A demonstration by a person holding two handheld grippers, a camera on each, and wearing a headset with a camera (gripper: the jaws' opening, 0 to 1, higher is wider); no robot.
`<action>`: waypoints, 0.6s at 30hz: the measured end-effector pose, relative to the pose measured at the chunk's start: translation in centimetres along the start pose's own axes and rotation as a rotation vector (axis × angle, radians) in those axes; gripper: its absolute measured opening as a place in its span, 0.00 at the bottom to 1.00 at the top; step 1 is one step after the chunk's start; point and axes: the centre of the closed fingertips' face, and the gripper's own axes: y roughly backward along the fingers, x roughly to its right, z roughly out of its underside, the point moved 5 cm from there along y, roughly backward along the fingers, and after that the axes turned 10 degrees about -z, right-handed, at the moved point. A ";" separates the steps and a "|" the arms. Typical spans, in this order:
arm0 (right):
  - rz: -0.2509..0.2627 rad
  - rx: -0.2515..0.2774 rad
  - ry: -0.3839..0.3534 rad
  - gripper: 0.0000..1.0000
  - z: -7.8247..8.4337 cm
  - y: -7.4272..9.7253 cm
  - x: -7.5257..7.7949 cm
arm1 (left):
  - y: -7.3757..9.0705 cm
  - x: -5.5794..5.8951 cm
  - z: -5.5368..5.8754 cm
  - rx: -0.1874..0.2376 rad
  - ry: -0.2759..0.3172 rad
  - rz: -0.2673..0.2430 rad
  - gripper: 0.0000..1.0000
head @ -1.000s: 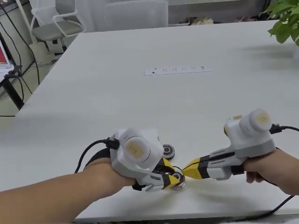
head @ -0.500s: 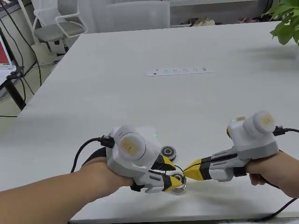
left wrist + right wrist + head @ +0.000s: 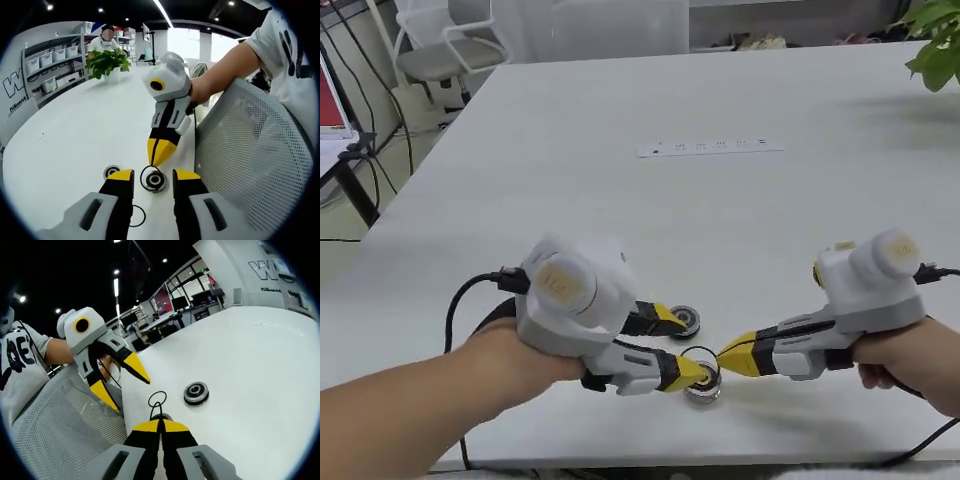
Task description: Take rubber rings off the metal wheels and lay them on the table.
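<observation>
A small metal wheel (image 3: 154,182) stands on the white table (image 3: 720,220) near its front edge, just ahead of my left gripper (image 3: 153,176), which is open with a jaw to either side of it. A thin black rubber ring (image 3: 157,392) loops loosely up from this wheel. My right gripper (image 3: 161,425) is shut on the ring, its yellow tip right at the wheel (image 3: 703,386). A second wheel (image 3: 196,393) with its dark ring lies a little farther in, beside the left gripper's far jaw.
A white power strip (image 3: 710,148) lies mid-table. A potted plant (image 3: 935,45) is at the far right corner, office chairs (image 3: 440,45) behind the table. A mesh chair back (image 3: 250,165) is close to the table's front edge. A thin black loop (image 3: 141,218) lies by the left jaw.
My left gripper has opened and drawn back to the left, off the near wheel. The right gripper stays pinched at the wheel, with the ring now standing as a loose loop.
</observation>
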 end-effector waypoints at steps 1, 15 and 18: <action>0.001 0.002 0.000 0.00 -0.1 0.0 0.1 | 0.2 0.0 -0.1 0.004 0.004 -0.003 0.27; 0.006 0.030 0.004 0.00 -1.0 0.3 0.0 | 3.9 -0.7 -1.2 0.058 0.038 -0.074 0.43; 0.004 0.029 0.010 0.00 -1.3 0.3 0.0 | 4.5 -0.7 -1.1 0.070 0.064 -0.085 0.43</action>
